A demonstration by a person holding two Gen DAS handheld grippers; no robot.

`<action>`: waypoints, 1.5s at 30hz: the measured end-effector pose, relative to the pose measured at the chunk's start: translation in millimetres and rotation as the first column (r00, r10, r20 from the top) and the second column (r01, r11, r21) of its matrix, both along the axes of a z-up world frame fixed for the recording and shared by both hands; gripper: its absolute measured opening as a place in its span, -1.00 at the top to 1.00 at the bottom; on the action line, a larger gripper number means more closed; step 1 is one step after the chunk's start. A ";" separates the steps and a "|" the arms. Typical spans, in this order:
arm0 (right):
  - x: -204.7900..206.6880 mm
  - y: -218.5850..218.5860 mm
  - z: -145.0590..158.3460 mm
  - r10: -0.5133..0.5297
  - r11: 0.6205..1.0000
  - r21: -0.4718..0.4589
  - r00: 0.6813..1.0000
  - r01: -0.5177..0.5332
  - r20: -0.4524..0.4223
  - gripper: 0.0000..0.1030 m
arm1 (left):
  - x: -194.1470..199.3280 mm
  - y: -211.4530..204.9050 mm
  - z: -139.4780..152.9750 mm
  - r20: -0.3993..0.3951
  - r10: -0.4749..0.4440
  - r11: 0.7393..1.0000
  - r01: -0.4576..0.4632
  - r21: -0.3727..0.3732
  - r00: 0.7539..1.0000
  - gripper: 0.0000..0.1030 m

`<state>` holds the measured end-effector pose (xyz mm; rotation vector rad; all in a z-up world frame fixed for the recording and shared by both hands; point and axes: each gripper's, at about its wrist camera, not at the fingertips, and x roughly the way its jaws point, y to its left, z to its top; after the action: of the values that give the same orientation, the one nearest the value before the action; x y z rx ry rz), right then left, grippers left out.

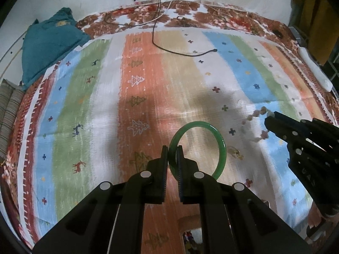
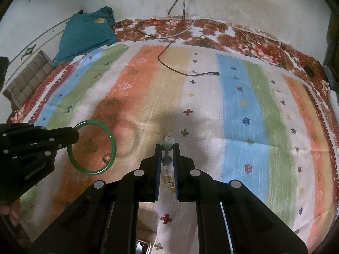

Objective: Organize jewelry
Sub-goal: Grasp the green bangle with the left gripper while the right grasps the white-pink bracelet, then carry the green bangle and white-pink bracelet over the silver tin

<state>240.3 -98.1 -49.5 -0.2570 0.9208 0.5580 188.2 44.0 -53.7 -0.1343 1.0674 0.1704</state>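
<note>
Bottom edge of both views cuts off a shiny container [image 1: 191,241] with dark red round pieces inside; too little showing to name shape or contents. Small golden trinket [image 1: 235,152] on the cloth just past the bangle, blurred, form unclear; in right wrist view seen through the ring as a small glossy blob. Gold bits low between the right gripper's fingers, too blurred to identify.

Left gripper [image 1: 172,148], matte black plastic with ridged pads, pinching the rim of a smooth, glossy green round bangle [image 1: 221,146], lifted clear of the cloth and held roughly upright. Same bangle [image 2: 93,147] seen from the right wrist view, clamped at its left rim.

Right gripper [image 2: 167,146], same black build with blue-edged pads, clamped on a string of pale round beads [image 2: 167,146], grey-green and whitish, dangling. From the left wrist view the beaded strand [image 1: 257,114] trails in a loop off the right gripper's tip [image 1: 270,119], motion-blurred, pinkish-cream beads.

Below: flat woven mat [image 1: 148,84] with orange, tan, white, blue and green stripes, small cross, tree and deer motifs, creased. Brown floral sheet [image 1: 190,14] underneath, visible at edges. Crumpled teal cloth [image 1: 48,42] at far left corner. Thin black cable [image 1: 180,50] lying across the mat, plug end loose. Striped cushion [image 2: 29,82] partly cropped. Fingertips [image 2: 8,211] at left edge, barely visible.
</note>
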 end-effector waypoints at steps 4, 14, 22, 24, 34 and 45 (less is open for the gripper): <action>-5.2 -5.6 5.8 -0.017 1.000 0.012 1.000 0.017 0.011 0.78 | -7.6 -3.1 7.7 0.026 -0.008 1.000 0.008 0.010 1.000 0.86; -28.0 -10.0 24.1 0.000 0.998 0.058 0.999 -0.003 0.050 0.78 | -27.6 -12.4 25.6 0.082 -0.016 1.000 0.015 0.014 0.996 0.86; -46.3 -13.3 29.9 0.014 0.997 0.069 0.998 -0.018 0.056 0.78 | -44.5 -17.5 34.3 0.114 -0.023 1.000 0.023 0.002 0.993 0.86; -49.5 -14.5 32.4 0.015 0.997 0.075 0.998 -0.020 0.059 0.78 | -48.3 -18.4 35.7 0.120 -0.025 1.000 0.025 0.002 0.992 0.86; -69.6 -20.8 36.8 0.034 0.996 0.082 0.997 -0.039 0.063 0.78 | -67.9 -23.5 41.6 0.142 -0.035 0.999 0.036 0.001 0.989 0.85; -98.2 -28.3 39.7 0.058 0.993 0.099 0.997 -0.063 0.058 0.78 | -90.6 -32.2 41.1 0.147 -0.043 0.999 0.041 0.021 0.988 0.85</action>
<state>142.1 -126.4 -9.7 -0.2089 0.8307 0.6485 97.7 11.7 -12.6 -0.1065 0.9201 0.1297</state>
